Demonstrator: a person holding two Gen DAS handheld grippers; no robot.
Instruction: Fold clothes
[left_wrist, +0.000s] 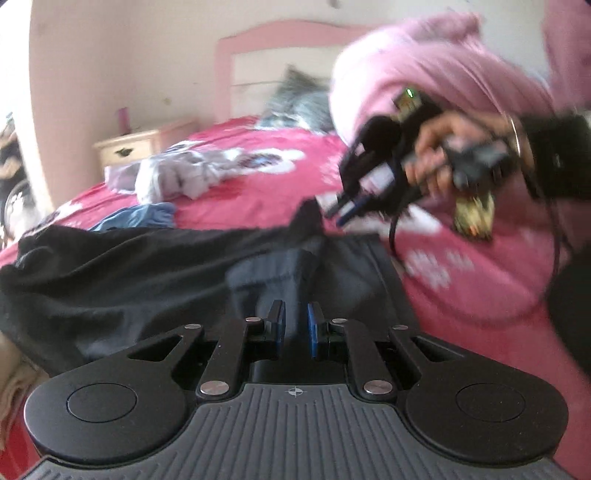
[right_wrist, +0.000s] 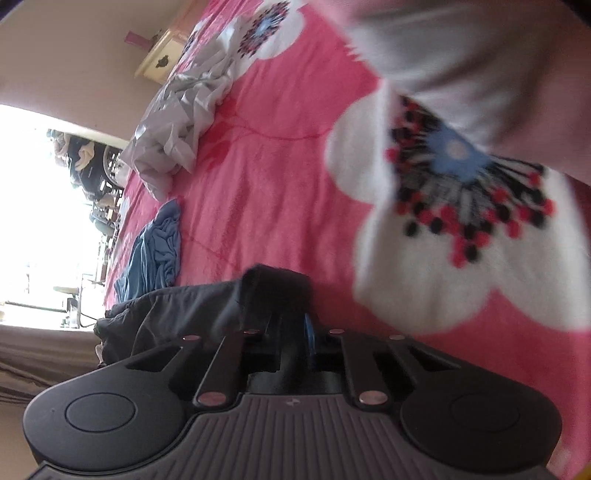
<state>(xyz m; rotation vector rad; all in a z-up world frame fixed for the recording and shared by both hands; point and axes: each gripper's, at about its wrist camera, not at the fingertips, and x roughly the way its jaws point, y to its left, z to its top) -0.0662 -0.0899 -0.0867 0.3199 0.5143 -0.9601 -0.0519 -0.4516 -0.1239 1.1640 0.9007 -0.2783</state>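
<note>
No legible writing or brand marks in either view; only a small crosshair mark on the left gripper body.

Left gripper (left_wrist: 295, 320): jaws closed onto a fold of the black garment (left_wrist: 122, 273), dark cloth pinched between the blue pads. Garment lies spread across the near part of the bed (left_wrist: 266, 192), extending to the left.

Right gripper (left_wrist: 341, 210), held in a hand (left_wrist: 439, 155): seen from the left wrist view at the far right corner of the garment, motion-blurred. In its own view, right gripper (right_wrist: 293, 326) has black cloth bunched over and between the jaws; jaws appear clamped on the black garment (right_wrist: 207, 306).

Surroundings: pink floral bedspread; crumpled grey-white garment (left_wrist: 177, 175) farther left on the bed; blue garment (left_wrist: 144, 218) just beyond the black one. Pink headboard (left_wrist: 280, 59), grey pillow (left_wrist: 299, 99), cream nightstand (left_wrist: 136, 144) far left. Person's pink sleeve (left_wrist: 436, 66) fills the upper right, blocking the far right of the bed.
</note>
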